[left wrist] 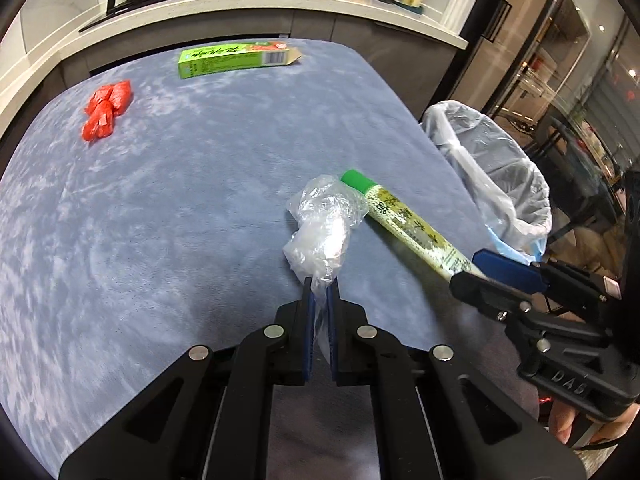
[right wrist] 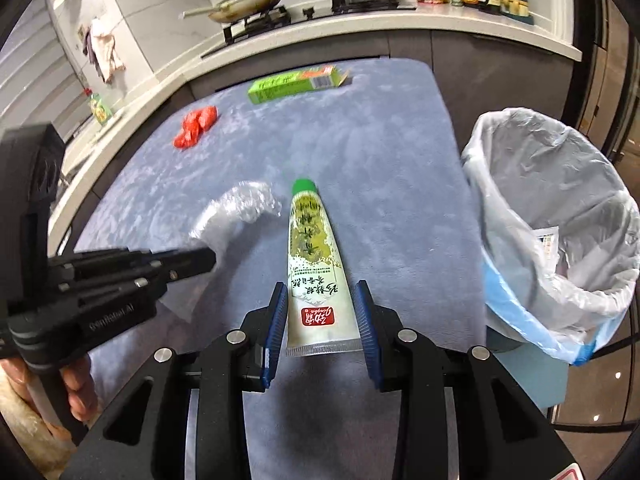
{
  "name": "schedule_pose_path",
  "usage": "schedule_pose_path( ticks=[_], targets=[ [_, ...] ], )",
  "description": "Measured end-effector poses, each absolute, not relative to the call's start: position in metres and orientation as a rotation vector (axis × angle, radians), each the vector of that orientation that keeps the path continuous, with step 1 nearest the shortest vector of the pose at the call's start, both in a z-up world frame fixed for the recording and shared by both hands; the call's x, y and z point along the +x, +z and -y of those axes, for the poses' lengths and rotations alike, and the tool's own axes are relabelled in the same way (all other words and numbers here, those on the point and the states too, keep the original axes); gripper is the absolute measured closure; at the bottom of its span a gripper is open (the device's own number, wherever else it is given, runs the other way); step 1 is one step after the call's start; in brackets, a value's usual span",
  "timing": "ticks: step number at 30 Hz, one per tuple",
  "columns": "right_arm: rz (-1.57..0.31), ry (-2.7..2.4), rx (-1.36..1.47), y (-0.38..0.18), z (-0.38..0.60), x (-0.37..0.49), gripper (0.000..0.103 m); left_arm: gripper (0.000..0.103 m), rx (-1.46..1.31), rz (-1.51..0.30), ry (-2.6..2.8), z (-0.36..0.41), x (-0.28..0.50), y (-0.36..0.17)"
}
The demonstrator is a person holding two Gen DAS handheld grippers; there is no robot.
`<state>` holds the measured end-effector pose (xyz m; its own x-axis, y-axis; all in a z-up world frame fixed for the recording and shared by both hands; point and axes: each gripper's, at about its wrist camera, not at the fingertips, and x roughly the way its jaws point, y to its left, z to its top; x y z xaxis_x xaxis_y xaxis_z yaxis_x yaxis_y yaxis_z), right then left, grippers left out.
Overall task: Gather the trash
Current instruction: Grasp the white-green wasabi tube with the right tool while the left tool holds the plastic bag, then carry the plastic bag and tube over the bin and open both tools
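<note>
Step in hand, as judged: carrying two held items to the lined trash bin [right wrist: 560,216], which stands off the right edge of the table [left wrist: 160,220]. Handling note: bring each item fully over the bin's mouth before letting go; the bag's rim sags outward, so a release made short of it could drop the piece onto the floor or back onto the blue cloth. The plastic is light and may cling to the pads, so it probably wants a clean, full opening. Left gripper [left wrist: 320,284]: jaws nearly together, pinching a tail of the crumpled clear plastic wrap [left wrist: 324,224], the bulk of which bunches ahead of the pads. Right gripper [right wrist: 322,296]: jaws partly apart, set on the flat crimped end of the green-capped tube [right wrist: 312,256], cap pointing away from the hand; the left pad presses the tube's edge, and contact at the right pad is less clear. Remaining on the table, untouched: a crumpled red wrapper [left wrist: 106,110] near the far left, and a green carton [left wrist: 236,58] at the far edge, well apart from both grippers.
</note>
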<state>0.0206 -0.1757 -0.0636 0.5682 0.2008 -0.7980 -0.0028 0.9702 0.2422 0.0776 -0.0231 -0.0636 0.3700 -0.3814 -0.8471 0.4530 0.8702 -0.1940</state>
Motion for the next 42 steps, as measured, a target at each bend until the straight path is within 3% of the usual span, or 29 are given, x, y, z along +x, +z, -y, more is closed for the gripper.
schedule_pose_path(
  ticks=[10, 14, 18, 20, 22, 42],
  targets=[
    [-1.021, 0.148, 0.237, -0.081, 0.172, 0.012, 0.07, 0.097, 0.09, -1.058, -0.543, 0.029, 0.066, -0.058],
    [-1.009, 0.144, 0.211, -0.082, 0.165, 0.013, 0.059, 0.097, 0.088, -1.068, -0.536, 0.026, 0.063, -0.062],
    [-1.019, 0.143, 0.201, -0.089, 0.158, 0.022, 0.059, 0.097, 0.088, -1.072, -0.53, 0.024, 0.061, -0.063],
    [-1.026, 0.139, 0.195, -0.093, 0.157, 0.024, 0.061, 0.097, 0.089, -1.072, -0.528, 0.022, 0.06, -0.063],
    [-1.016, 0.119, 0.175, -0.094, 0.155, 0.024, 0.071, 0.097, 0.089, -1.07, -0.525, 0.02, 0.059, -0.062],
    [-0.84, 0.075, 0.295, -0.024, 0.198, -0.005, 0.073, 0.097, 0.081, -0.977, -0.608, 0.051, 0.058, -0.012]
  ],
)
